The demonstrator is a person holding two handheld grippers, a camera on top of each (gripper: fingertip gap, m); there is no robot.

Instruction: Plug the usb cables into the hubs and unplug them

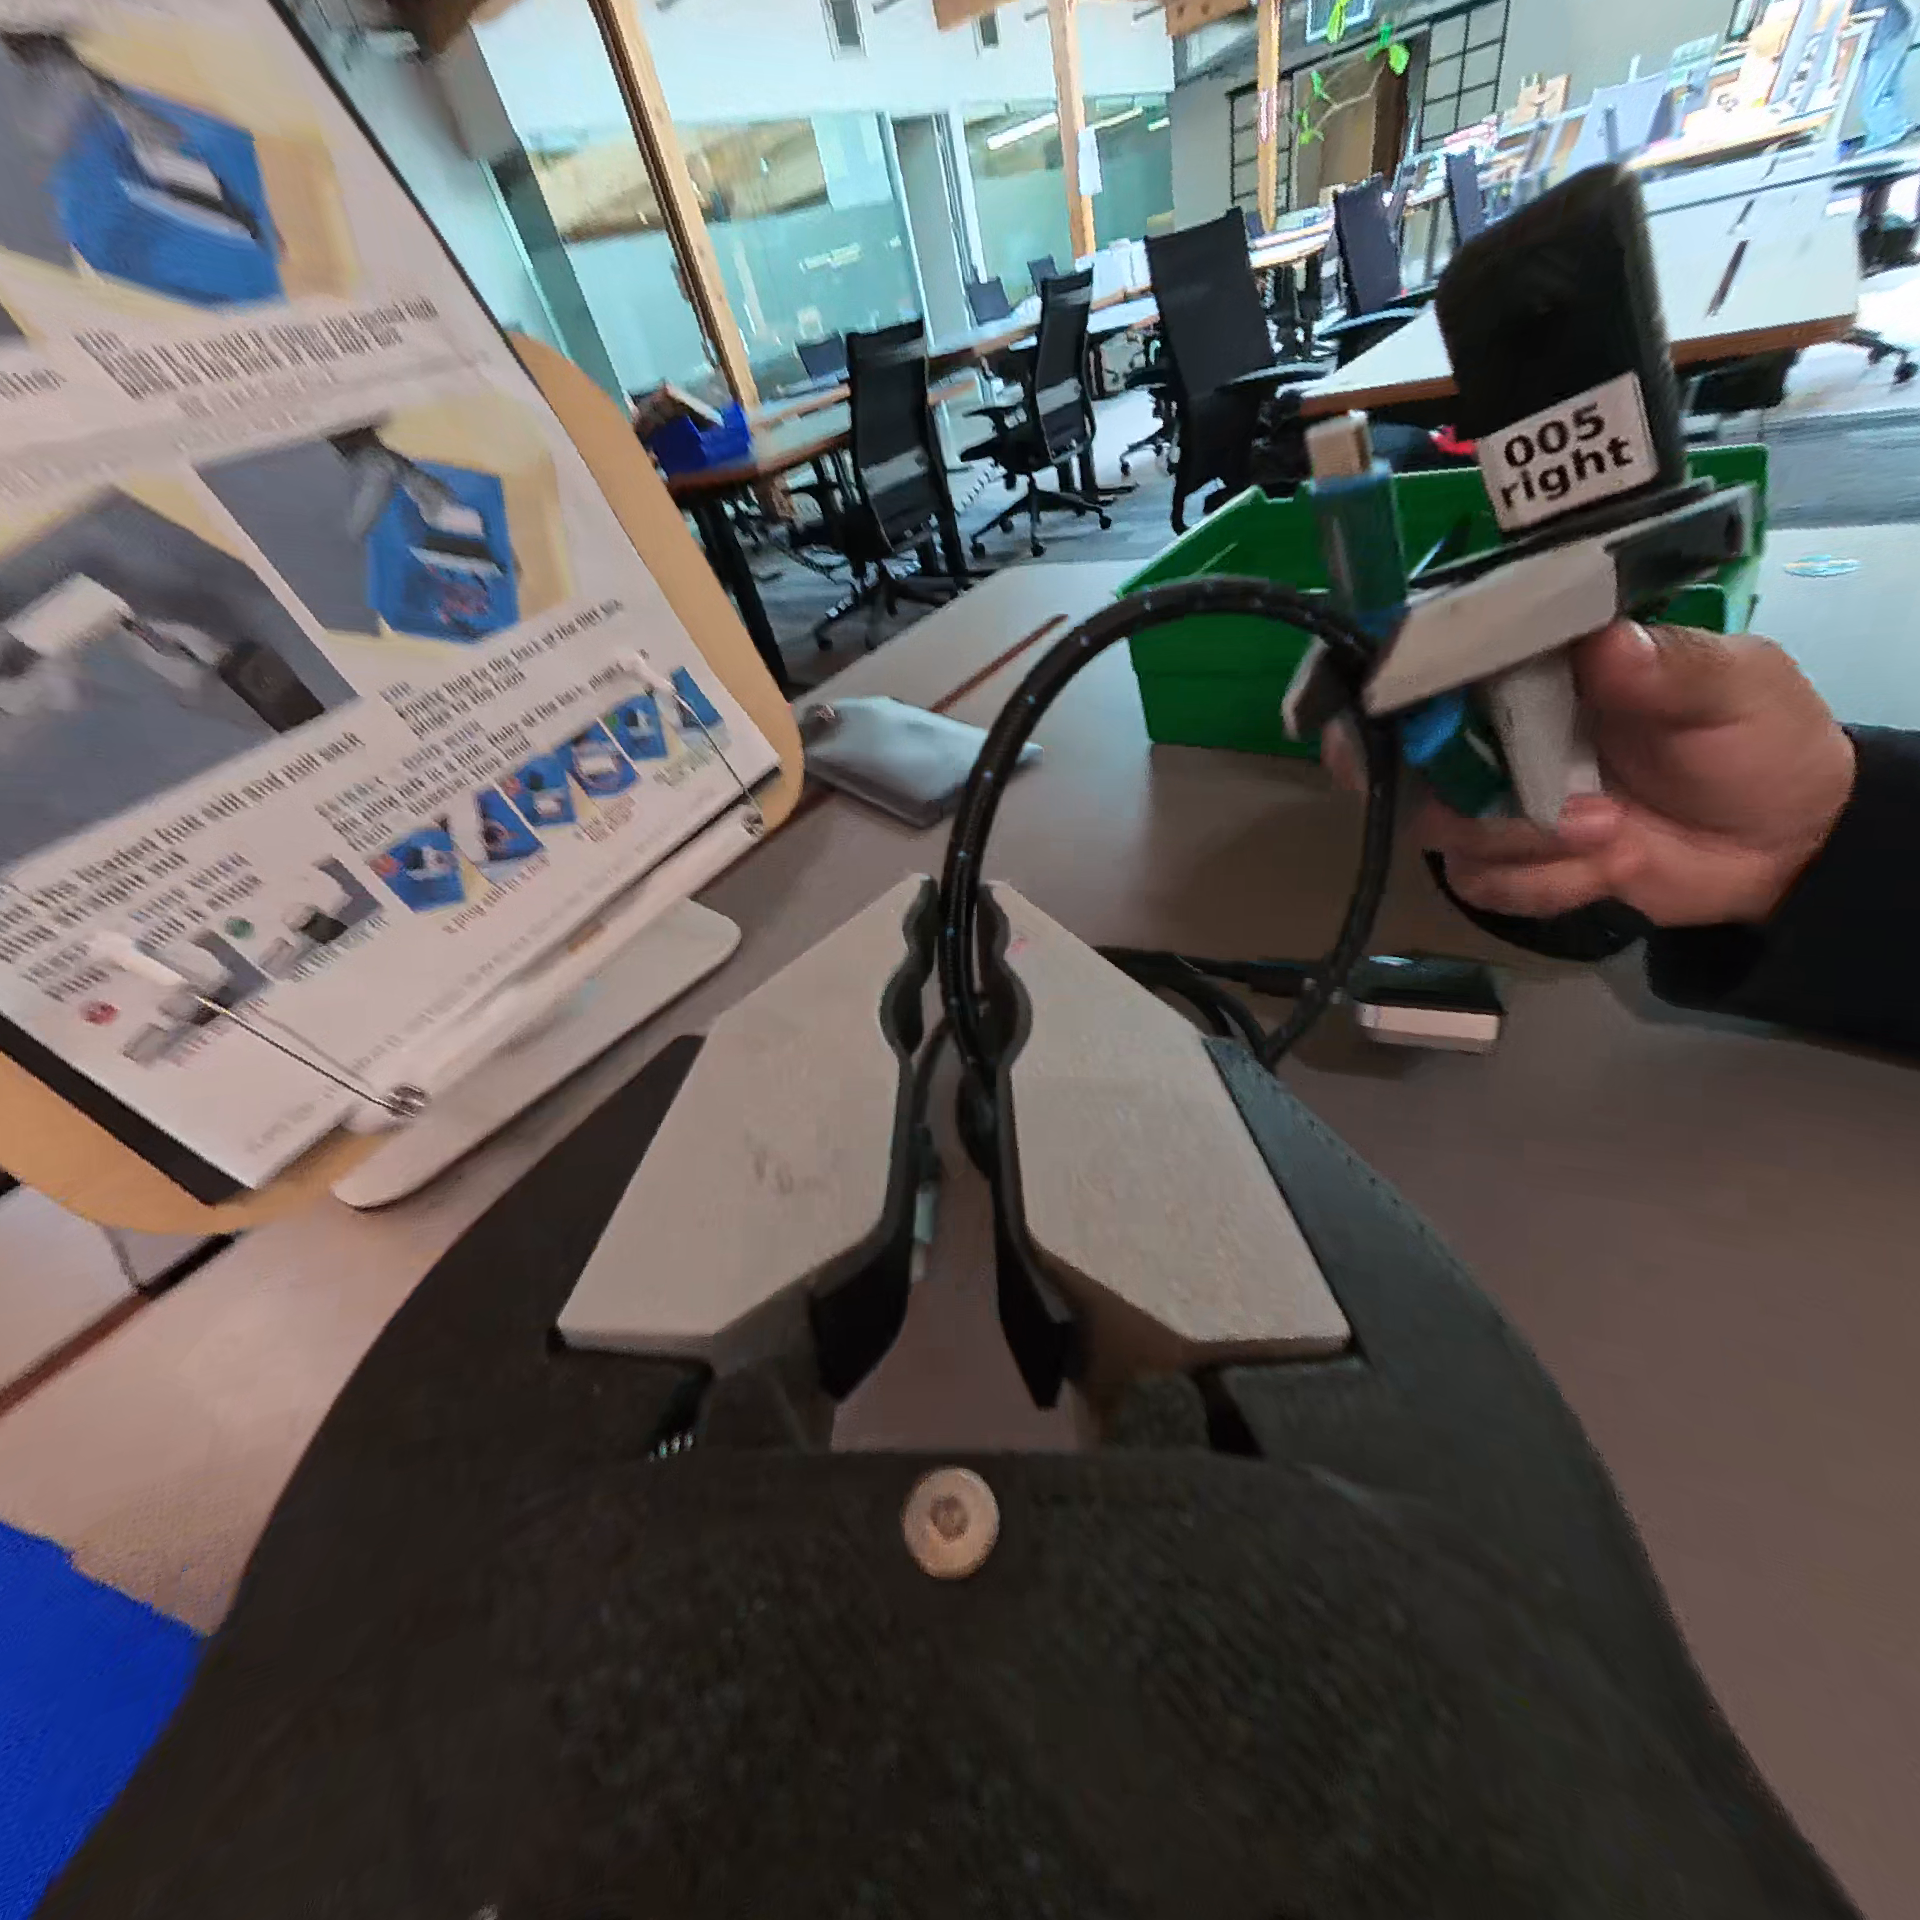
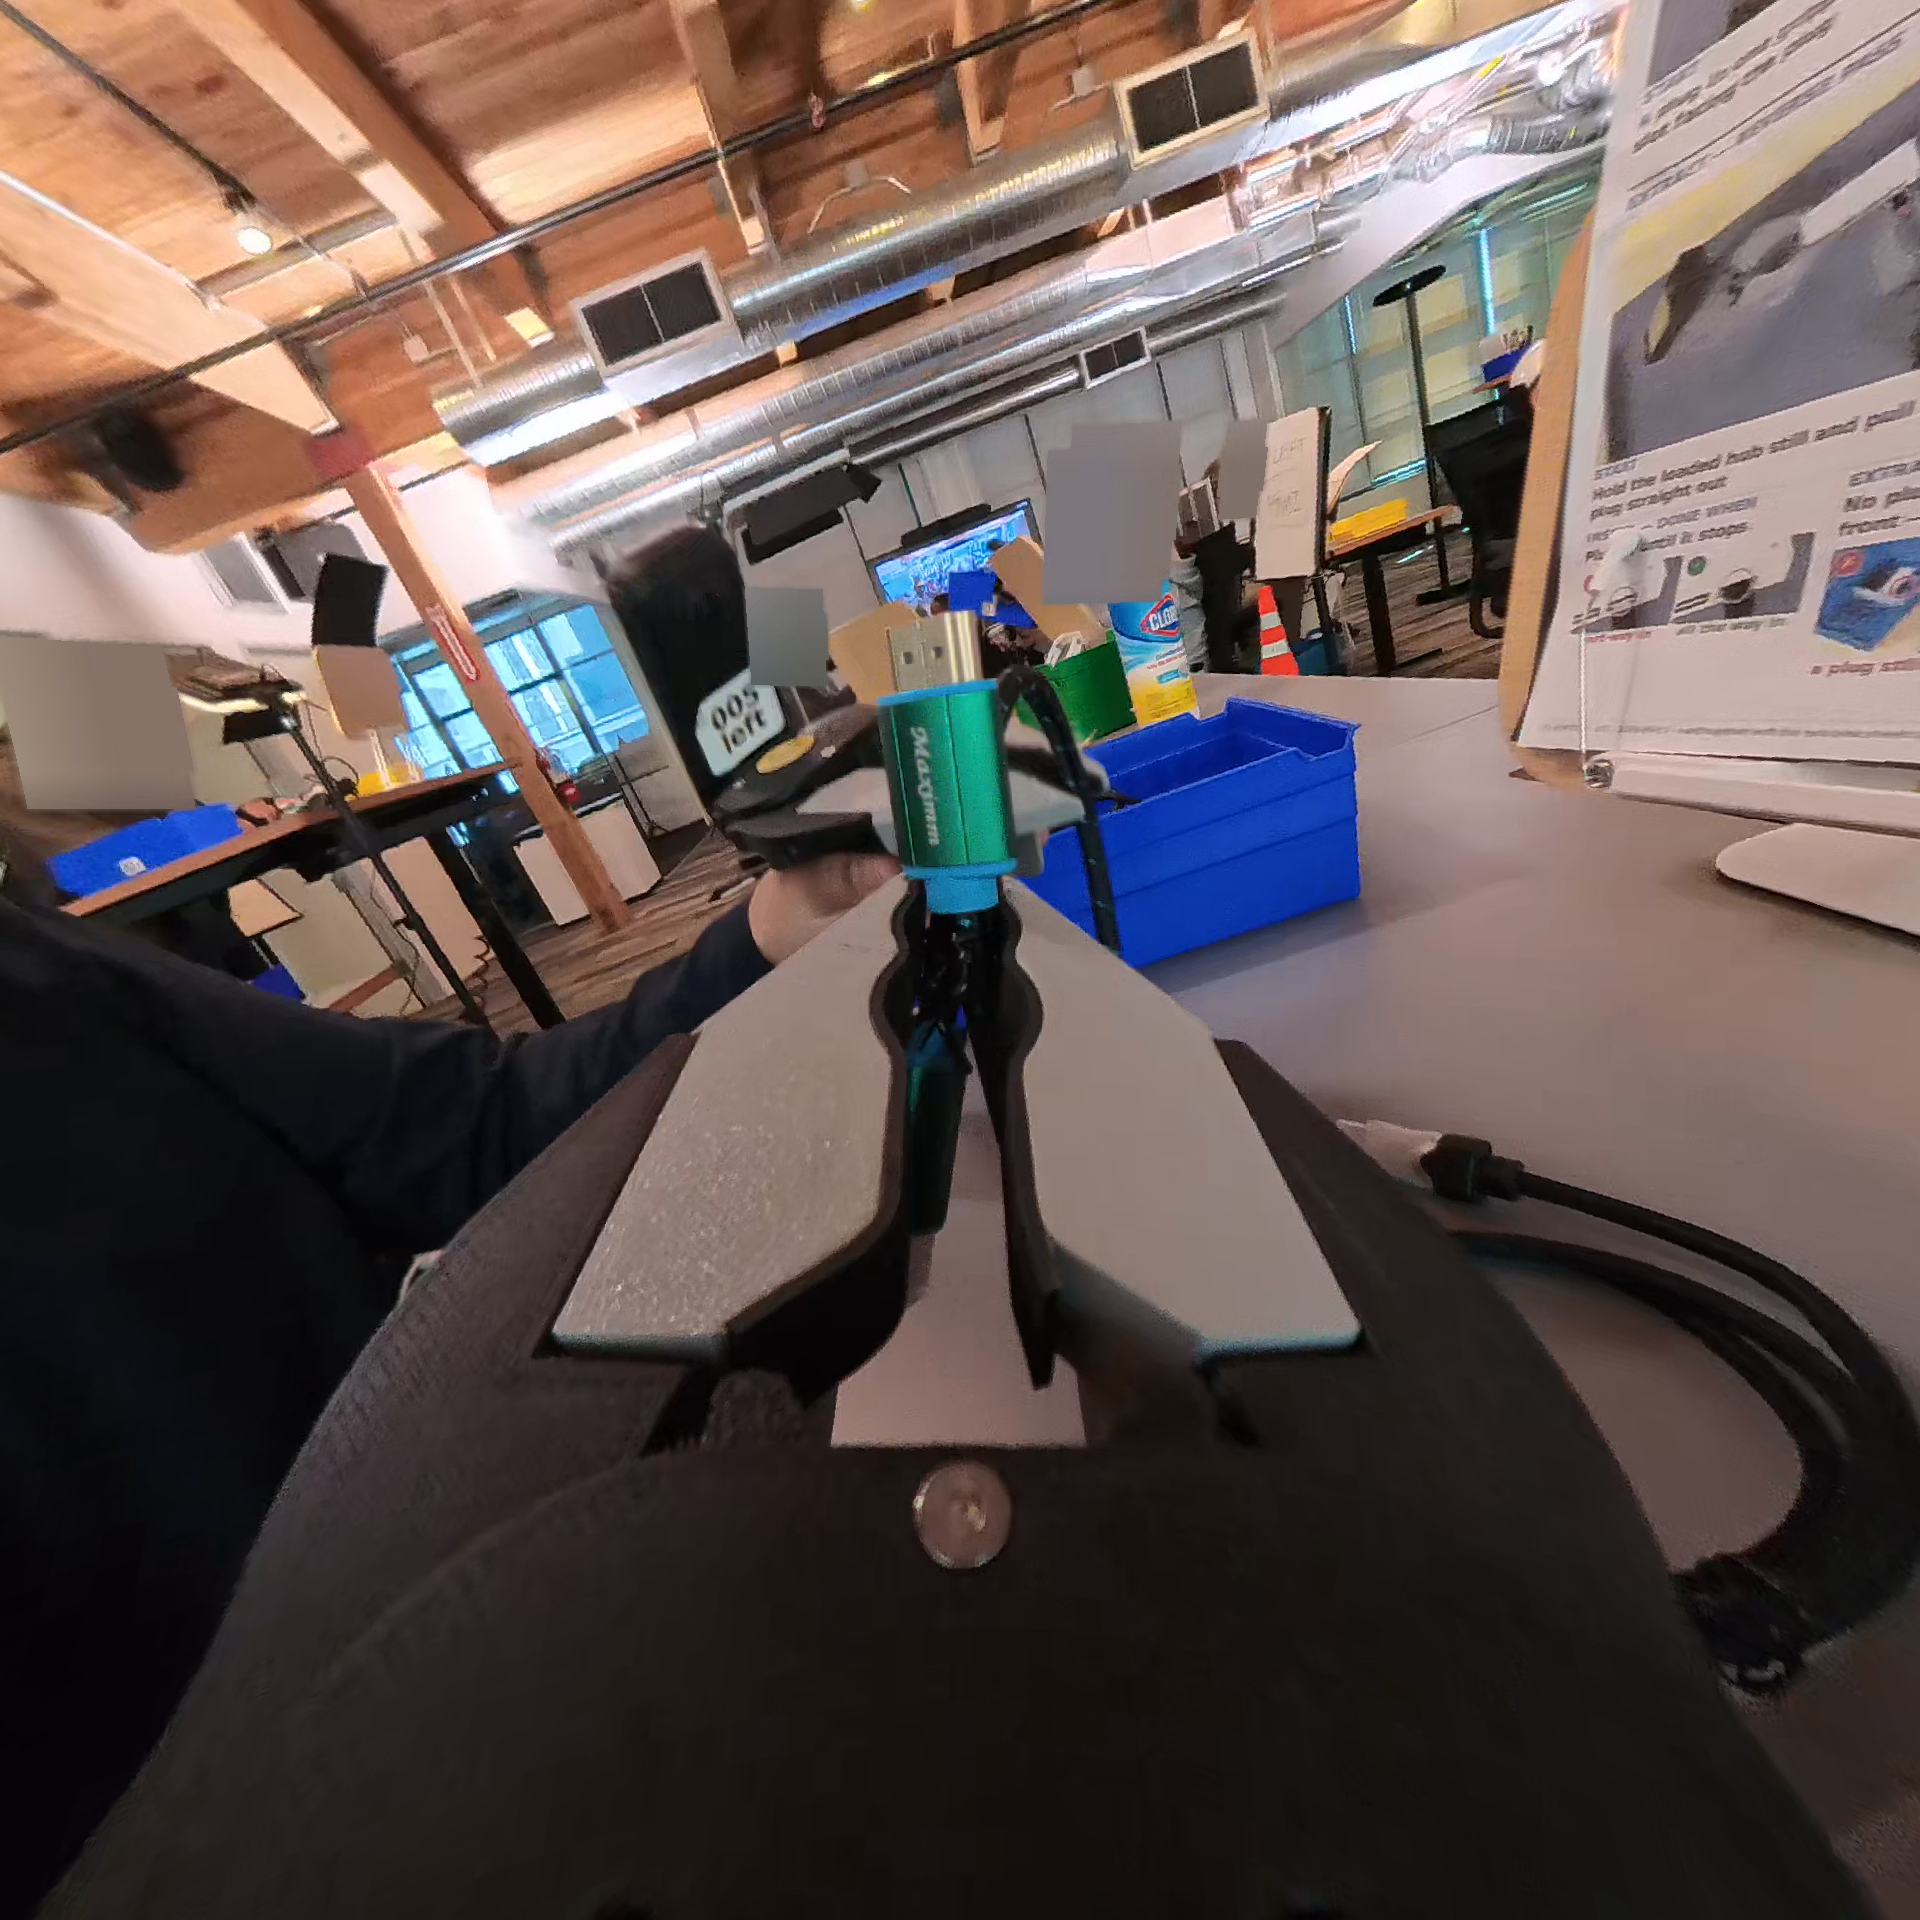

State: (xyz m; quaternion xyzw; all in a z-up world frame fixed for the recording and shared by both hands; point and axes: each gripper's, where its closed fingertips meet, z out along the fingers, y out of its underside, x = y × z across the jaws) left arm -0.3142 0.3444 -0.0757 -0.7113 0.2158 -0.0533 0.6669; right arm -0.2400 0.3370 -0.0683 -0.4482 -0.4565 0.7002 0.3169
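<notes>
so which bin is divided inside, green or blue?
The blue bin: an inner partition shows in the right wrist view. The green bin shows only its outer walls, interior unseen.

Bin (image 2: 1226, 831) (on table (image 2: 1558, 1039)) left of stand (image 2: 1818, 852).

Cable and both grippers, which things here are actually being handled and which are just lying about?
Handled:
- black braided cable, clamped in left hand-held gripper
- green plug, clamped in right hand-held gripper

Lying about:
- green bin
- blue bin
- instruction board
- grey pouch

Green bin (image 1: 1226, 623), blue bin (image 2: 1226, 831), instruction sheet (image 1: 312, 623).
</notes>
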